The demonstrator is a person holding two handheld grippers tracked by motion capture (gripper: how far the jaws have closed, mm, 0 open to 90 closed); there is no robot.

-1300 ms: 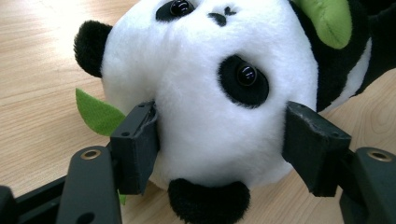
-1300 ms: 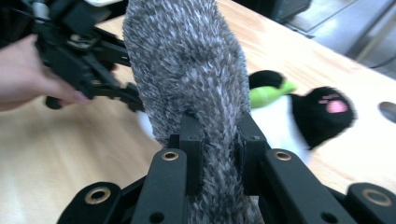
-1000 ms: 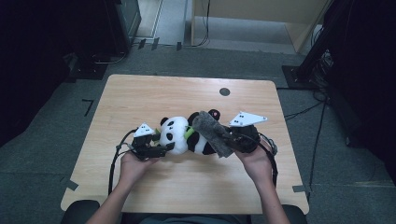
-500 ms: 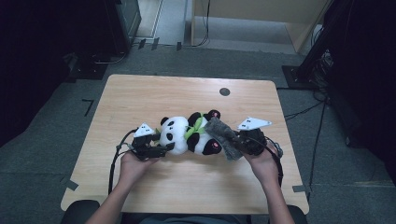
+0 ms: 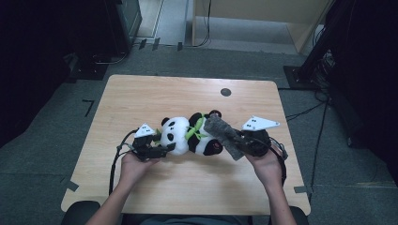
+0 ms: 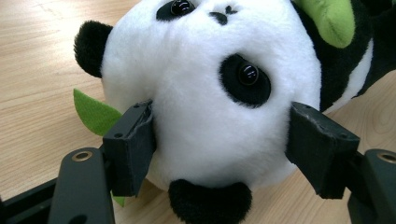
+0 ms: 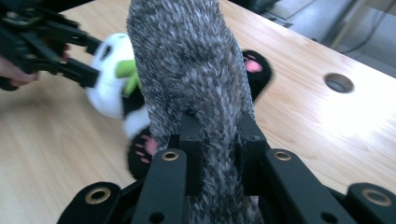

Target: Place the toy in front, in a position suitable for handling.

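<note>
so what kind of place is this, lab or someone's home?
Most likely a lab or data-collection room. A bare wooden table stands on grey carpet marked with tape, dark equipment racks stand behind it, and cables trail across the floor. Nothing looks domestic.

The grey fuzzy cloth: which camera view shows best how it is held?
The right gripper view: the right tongs pinch the grey fuzzy cloth between both jaws. The high view shows it small, lying over the panda toy. The left gripper view looks at the panda's head.
</note>
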